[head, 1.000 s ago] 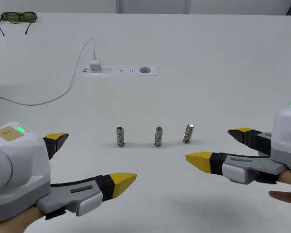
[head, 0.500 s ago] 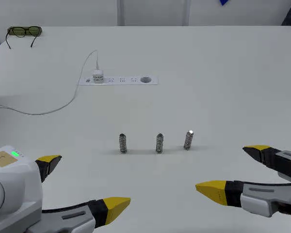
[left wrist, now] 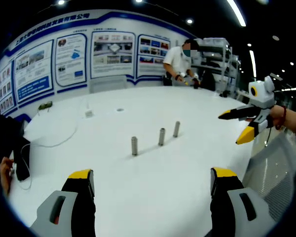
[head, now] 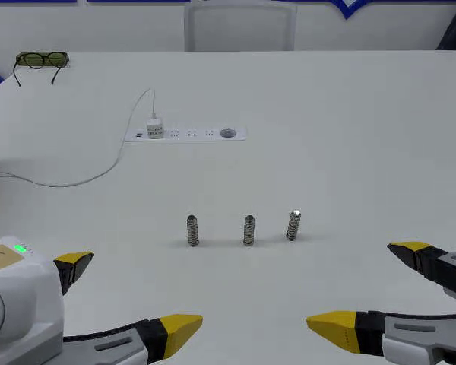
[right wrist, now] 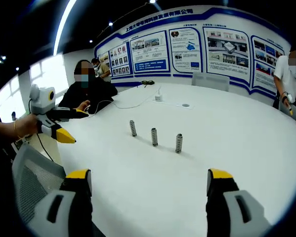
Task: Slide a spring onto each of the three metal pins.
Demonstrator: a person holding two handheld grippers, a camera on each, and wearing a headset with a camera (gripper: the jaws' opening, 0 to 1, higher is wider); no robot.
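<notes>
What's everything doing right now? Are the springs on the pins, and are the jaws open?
Left gripper: open, empty.
Right gripper: open, empty.
Left pin: upright, spring on.
Middle pin: upright, spring on.
Right pin: upright, spring on.
Charger: plugged into the power strip.
Glasses: unfolded.

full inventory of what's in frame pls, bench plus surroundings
pins: 3, grey metal, spring coils around each, upright in a row mid-table
power strip: 1, white, behind the pins
charger: 1, white, plugged into the strip's left end
cable: 1, white, from the charger off to the left
glasses: 1, dark frame, far left corner
table: 1, white
chair: 1, pale, beyond the far edge
posters: several, blue-white, on the wall
bystanders: 2, one standing in white, one seated in dark
left gripper: 1, yellow tips, open, near left
right gripper: 1, yellow tips, open, near right
</notes>
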